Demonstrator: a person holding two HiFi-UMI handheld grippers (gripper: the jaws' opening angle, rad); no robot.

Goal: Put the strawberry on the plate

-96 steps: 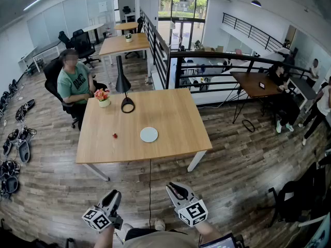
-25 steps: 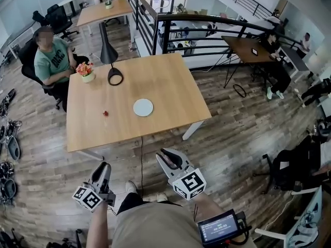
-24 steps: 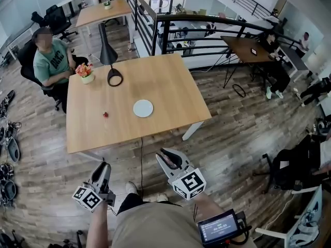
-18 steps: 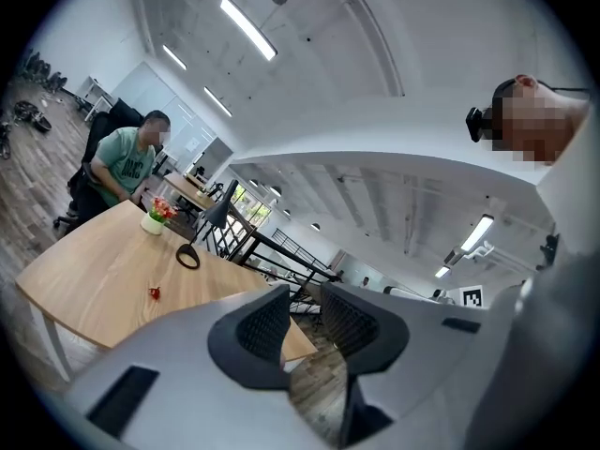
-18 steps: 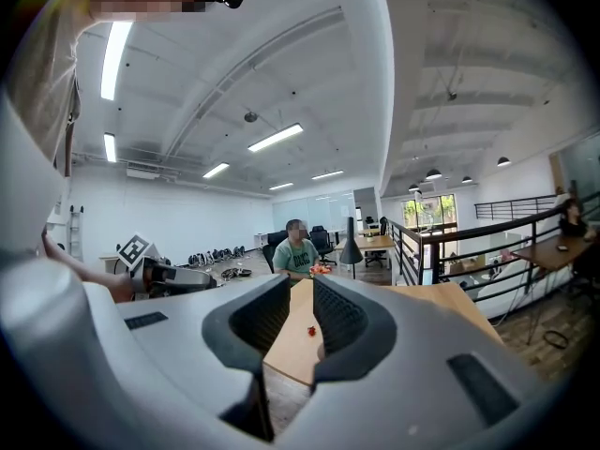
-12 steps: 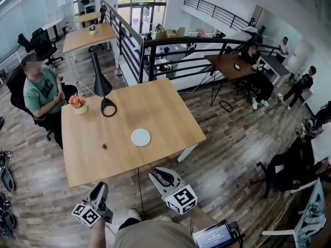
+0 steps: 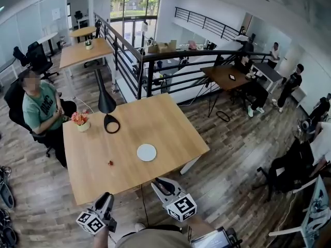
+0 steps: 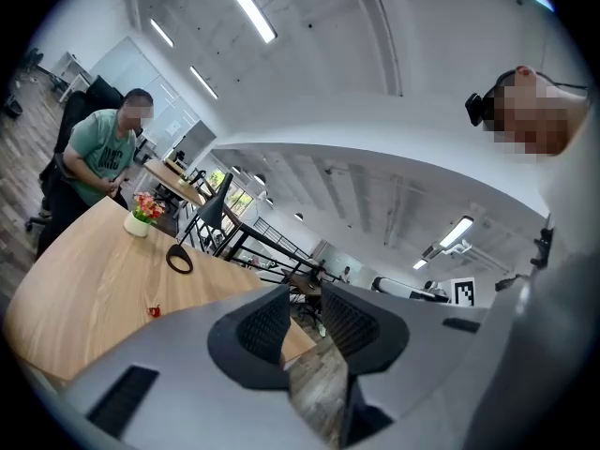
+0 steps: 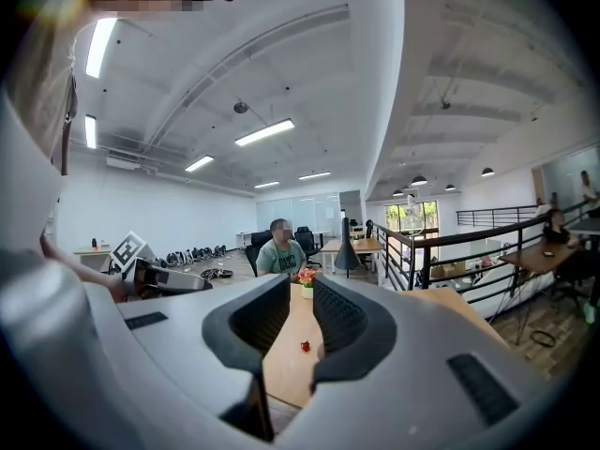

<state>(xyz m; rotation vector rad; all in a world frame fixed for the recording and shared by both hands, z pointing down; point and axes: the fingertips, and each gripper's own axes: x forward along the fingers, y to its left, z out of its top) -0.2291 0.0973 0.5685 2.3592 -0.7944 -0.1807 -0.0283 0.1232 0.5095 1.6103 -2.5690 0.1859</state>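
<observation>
Both clenched empty, L claw (image 7: 107,196) & R claw (image 7: 157,182) near table (image 7: 160,119) edge; strawberry (image 7: 110,163) apart frm plate (image 7: 147,152).

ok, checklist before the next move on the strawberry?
1. Strawberry found: ok, strawberry lies on the table, left of the plate.
2. Plate free: ok, nothing on it.
3. Grippers empty: ok, left gripper and right gripper hold nothing.
4. Jaws open to grasp: not ok, both close together.
5. Reach: not ok, both short of the strawberry.
6. Path: ok, lamp and flower pot stand farther back.
</observation>
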